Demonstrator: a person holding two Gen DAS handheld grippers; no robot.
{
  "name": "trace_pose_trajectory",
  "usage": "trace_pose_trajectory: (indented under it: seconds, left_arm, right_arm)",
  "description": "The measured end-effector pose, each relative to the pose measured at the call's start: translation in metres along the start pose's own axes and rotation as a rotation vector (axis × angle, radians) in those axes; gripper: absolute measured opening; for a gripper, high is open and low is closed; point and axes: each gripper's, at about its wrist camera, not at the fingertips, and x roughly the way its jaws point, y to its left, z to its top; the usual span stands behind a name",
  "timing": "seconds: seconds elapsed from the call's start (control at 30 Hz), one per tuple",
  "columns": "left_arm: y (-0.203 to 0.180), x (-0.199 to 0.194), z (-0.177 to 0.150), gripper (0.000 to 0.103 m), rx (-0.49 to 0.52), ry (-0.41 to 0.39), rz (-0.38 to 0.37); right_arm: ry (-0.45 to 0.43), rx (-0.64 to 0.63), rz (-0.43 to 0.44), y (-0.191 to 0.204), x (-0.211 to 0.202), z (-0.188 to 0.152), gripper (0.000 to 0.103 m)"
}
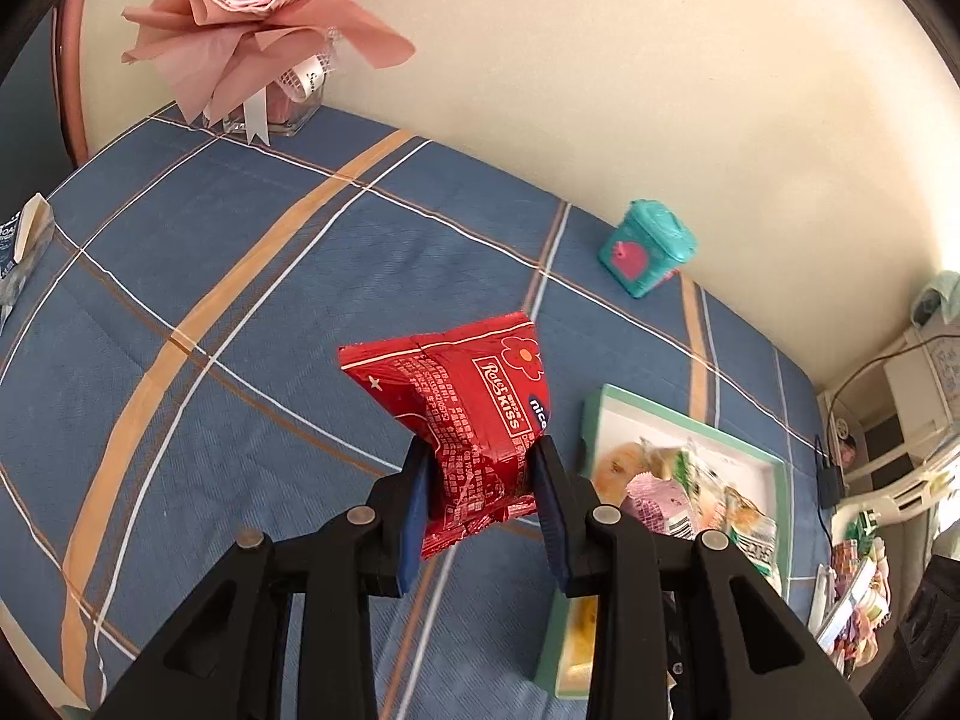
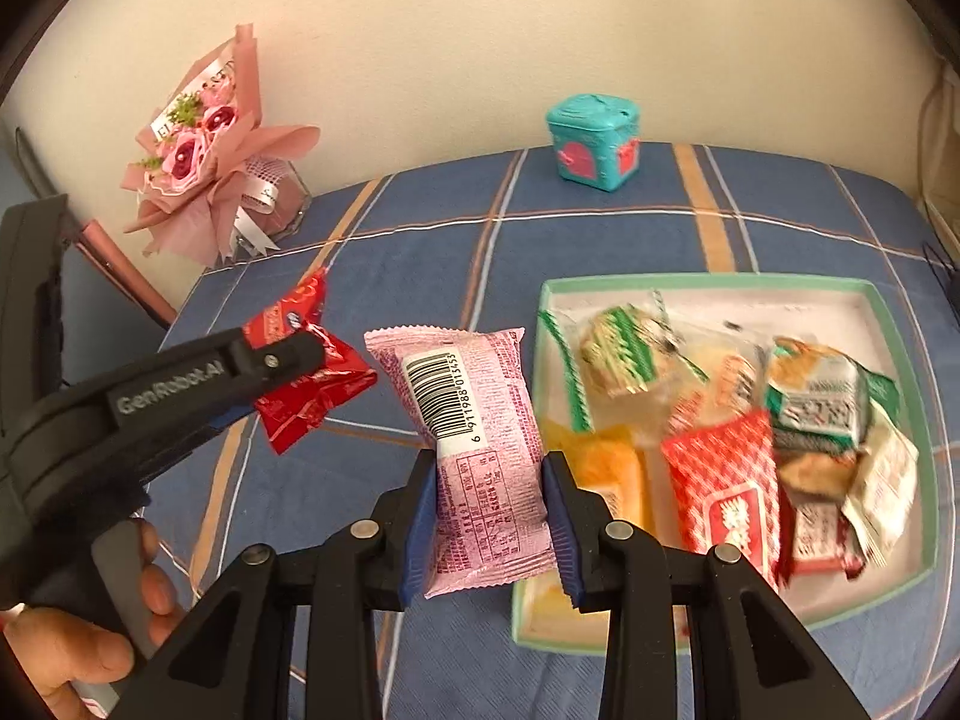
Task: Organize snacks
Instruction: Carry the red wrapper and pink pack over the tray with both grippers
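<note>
Left wrist view: the left tongs (image 1: 480, 480) are clamped on a red snack packet (image 1: 462, 420), holding it clear of the blue checked cloth (image 1: 240, 312) on the bench, a little below the centre of the frame. To the lower right lies a green-rimmed tray (image 1: 780, 468) with wrapped snacks in it. A pink rose bouquet (image 1: 264, 12) stands in the upper left against the wall, and a teal box (image 1: 648, 249) sits right of centre near the wall.

In the right wrist view, the right tongs (image 2: 489, 516) grip a pink snack packet (image 2: 474, 450), barcode side up, lifted just left of the tray's rim (image 2: 690, 283). The tray fills the right half, with a red-and-white packet (image 2: 726, 492) among others. At left, a hand (image 2: 78, 648) holds the left tongs with the red packet.
</note>
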Motion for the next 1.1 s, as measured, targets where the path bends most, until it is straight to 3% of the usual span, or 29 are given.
trace_pose_trajectory:
  seconds: [0.27,0.77,1.1]
  left_arm:
    - [-0.036,-0.014,-0.027,0.034,0.099,-0.006,-0.014]
    - [-0.131,-0.009,-0.078,0.035,0.342,0.06,-0.11]
    - [-0.144,-0.001,-0.089,0.035,0.38,0.087,-0.096]
  right_arm:
    - [-0.07,0.093,0.015,-0.03,-0.033,-0.012,0.037]
    - [-0.134,0.33,-0.127,-0.142,-0.078,-0.022,0.037]
    - [-0.086,0.299,-0.154,-0.147,-0.074,-0.026,0.037]
